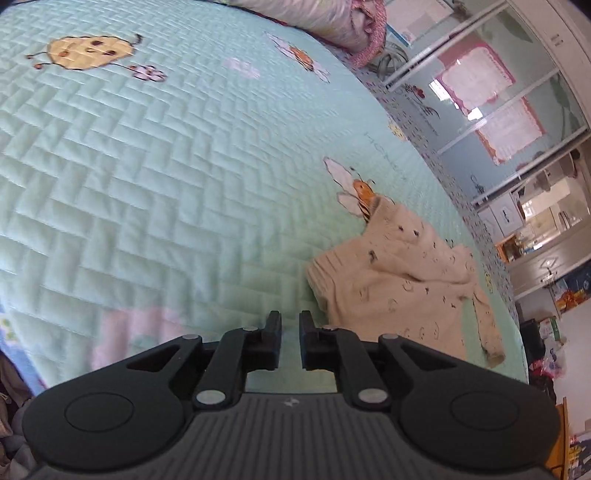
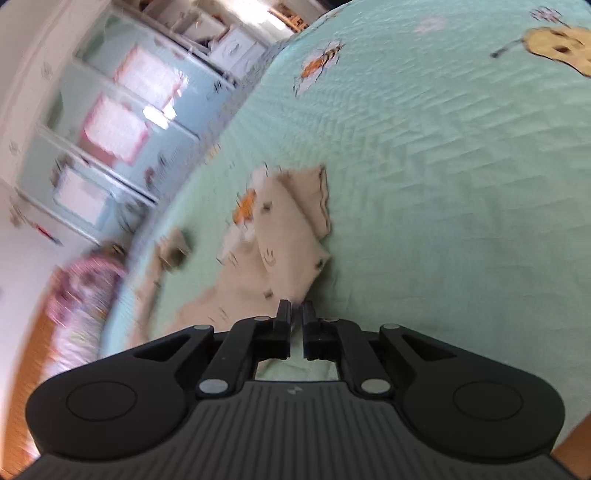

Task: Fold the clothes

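A small cream garment (image 1: pixel 402 280) with tiny dark prints lies crumpled on the mint quilted bedspread (image 1: pixel 166 184), near the bed's right edge. My left gripper (image 1: pixel 290 318) hovers just left of it, jaws nearly closed with a narrow gap, holding nothing. In the right wrist view, which is motion-blurred, the same garment (image 2: pixel 280 243) is partly folded over. My right gripper (image 2: pixel 295 308) is shut on a corner of the garment and holds that flap lifted off the bed.
The bedspread has bee and flower pictures (image 1: pixel 354 192). A pink rolled blanket (image 1: pixel 332 18) lies at the bed's far end. Blue glass wardrobe doors (image 1: pixel 491 92) stand beyond the bed's edge. Cluttered boxes (image 1: pixel 554 332) sit on the floor to the right.
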Demonstrator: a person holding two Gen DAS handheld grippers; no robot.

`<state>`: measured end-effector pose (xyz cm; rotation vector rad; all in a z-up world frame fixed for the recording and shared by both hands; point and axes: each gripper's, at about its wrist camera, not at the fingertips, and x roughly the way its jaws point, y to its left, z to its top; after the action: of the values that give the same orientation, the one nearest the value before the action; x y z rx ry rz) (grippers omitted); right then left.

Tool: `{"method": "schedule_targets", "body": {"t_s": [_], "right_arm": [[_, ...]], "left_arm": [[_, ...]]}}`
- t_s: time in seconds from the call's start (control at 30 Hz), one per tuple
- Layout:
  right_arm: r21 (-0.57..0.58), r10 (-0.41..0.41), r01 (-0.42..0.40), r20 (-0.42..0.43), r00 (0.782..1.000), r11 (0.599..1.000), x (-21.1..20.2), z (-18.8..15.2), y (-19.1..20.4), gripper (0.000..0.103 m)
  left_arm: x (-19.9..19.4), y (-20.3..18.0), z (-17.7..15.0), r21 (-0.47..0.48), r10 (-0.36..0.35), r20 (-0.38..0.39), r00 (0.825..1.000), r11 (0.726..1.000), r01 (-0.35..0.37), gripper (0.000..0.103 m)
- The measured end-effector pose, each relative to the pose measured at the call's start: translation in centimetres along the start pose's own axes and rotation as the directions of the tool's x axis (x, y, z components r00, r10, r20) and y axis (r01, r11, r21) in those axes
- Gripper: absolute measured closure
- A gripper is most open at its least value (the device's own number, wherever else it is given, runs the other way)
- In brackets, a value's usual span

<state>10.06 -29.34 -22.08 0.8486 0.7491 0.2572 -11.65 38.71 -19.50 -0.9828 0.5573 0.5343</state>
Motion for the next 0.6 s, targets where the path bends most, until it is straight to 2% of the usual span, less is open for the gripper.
{"method": "schedule_targets", "body": {"t_s": [0.13,0.23,0.37,0.43,0.47,0.5,0.57,0.6], "right_arm": [[0.052,0.008,-0.013,0.096,0.995,0.999,-1.7,2.7,-2.3,0.094],[0.08,0.04,-0.048,0.095,0.995,0.996,-0.2,5.7,-3.4,0.094],[0.012,0.058,-0.058,-0.011,0.998,0.998,4.7,8.5,-2.9,0.09],[-0.028,0.029,-0.031,-0.063,0.998,0.999,6.9,8.7,-2.5,0.081],[-0.057,0.012,-0.017,-0.087,0.996,0.998,8.0,8.4,-2.1,0.081],[-0.088,0.006,-0.014,-0.093,0.996,0.996,8.8,7.9,-1.8,0.081],[-0.099,0.006,-0.012,-0.064,0.998,0.995,9.3,7.5,-1.5,0.092],[-0.073,0.001,-0.005,-0.062,0.998,0.997,9.3,7.6,-1.9,0.101]], "left_arm": [[-1.8,1.4,0.4,-0.05,0.011,0.025,1.0,0.999,-0.009,0.095],[-3.6,0.6,-0.3,-0.012,-0.005,0.043,0.999,1.0,0.006,0.095],[-5.6,-2.2,-1.8,0.075,-0.04,0.055,0.998,0.997,0.035,0.095],[-5.7,-4.1,-2.6,0.113,-0.059,0.041,0.997,0.992,0.054,0.095],[-5.5,-5.0,-3.0,0.132,-0.063,0.034,0.997,0.99,0.058,0.095],[-5.4,-6.0,-3.3,0.152,-0.067,0.027,0.997,0.986,0.062,0.095],[-5.0,-7.8,-4.1,0.187,-0.08,0.011,0.997,0.979,0.076,0.095],[-4.8,-8.7,-4.4,0.2,-0.09,0.001,0.996,0.976,0.088,0.095]]}}
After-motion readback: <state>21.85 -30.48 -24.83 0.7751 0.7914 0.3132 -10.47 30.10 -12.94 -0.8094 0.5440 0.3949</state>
